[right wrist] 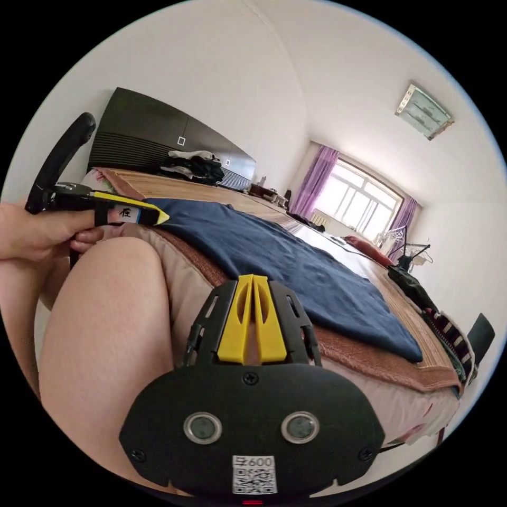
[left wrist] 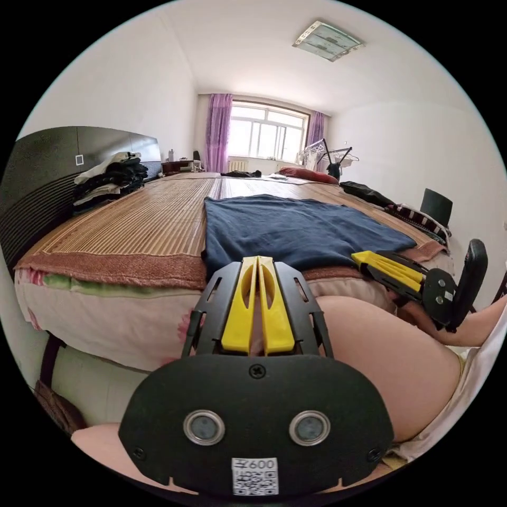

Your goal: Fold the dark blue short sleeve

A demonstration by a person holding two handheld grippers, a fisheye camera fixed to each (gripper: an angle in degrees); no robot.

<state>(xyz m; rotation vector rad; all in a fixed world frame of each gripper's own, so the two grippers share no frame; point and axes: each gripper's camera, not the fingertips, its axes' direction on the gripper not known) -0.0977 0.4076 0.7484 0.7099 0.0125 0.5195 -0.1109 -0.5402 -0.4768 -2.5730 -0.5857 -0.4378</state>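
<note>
Left gripper view: dark blue shirt (left wrist: 296,229) lies just beyond closed left hand-held gripper (left wrist: 257,260).

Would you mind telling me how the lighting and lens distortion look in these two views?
Left gripper view: the window is blown out, the bed edge bows with fisheye curvature, the dark blue shirt stays sharp. Right gripper view: tilted horizon, bright window, soft even daylight, no hard shadows.

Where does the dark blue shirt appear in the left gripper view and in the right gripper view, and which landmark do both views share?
Left gripper view: the dark blue shirt lies flat on the bed's woven mat, at the middle, just beyond the left gripper.
Right gripper view: the shirt runs diagonally through the middle, above the right gripper.
Shared landmark: the purple-curtained window.
</note>
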